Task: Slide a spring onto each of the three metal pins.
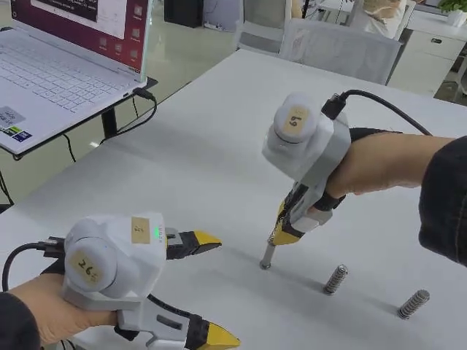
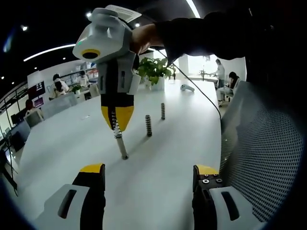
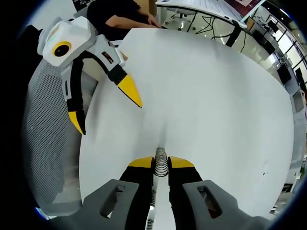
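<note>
Head view of a white table (image 1: 219,131). Just right of centre, a hand holds the right gripper (image 1: 283,235) pointing down and toward 7 o'clock. Its yellow-tipped tongs are drawn narrow around a spring (image 3: 161,162), which stands out between them in the right gripper view. The spring's lower end is at the top of the bare pin (image 1: 267,257), a short metal post standing on the table directly below the tongs and leaning slightly.

Two more pins stand apart from it toward 4 o'clock, the nearer pin (image 1: 336,278) and then the farther pin (image 1: 414,303) close to the table's edge. Each is already sleeved with a coiled spring.

At 7 o'clock in the head view, the left gripper (image 1: 222,290) hovers low over the table and points toward 3 o'clock. Its tongs are spread wide and hold nothing, well apart from the pins.

An open laptop (image 1: 66,65) sits at 10 o'clock on a separate stand. In the left gripper view a potted plant (image 2: 154,72) stands at 12 o'clock beyond the row of pins
</note>
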Demonstrator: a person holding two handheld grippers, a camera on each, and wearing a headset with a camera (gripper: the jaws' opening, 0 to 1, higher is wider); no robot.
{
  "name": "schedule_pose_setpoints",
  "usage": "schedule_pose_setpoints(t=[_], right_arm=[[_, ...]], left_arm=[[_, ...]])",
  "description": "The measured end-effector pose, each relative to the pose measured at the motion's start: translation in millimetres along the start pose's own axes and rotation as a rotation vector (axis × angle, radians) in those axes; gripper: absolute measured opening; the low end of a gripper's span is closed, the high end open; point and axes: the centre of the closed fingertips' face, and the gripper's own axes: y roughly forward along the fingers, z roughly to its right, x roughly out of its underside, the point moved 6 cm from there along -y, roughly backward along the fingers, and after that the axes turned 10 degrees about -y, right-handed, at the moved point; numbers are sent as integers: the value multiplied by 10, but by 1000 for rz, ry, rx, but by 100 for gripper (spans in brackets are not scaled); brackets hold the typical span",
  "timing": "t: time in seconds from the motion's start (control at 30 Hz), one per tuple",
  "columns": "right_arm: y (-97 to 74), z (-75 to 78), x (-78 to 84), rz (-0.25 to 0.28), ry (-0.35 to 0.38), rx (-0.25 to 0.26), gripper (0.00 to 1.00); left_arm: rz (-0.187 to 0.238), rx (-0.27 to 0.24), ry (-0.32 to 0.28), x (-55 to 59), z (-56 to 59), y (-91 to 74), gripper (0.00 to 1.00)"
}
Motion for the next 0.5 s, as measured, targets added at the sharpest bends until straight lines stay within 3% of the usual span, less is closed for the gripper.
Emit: schedule_pose_setpoints(t=[0.5], right_arm=[[144, -16, 2, -37, -13, -14, 9]], left_arm=[[5, -4, -6, -19, 3, 0, 70]])
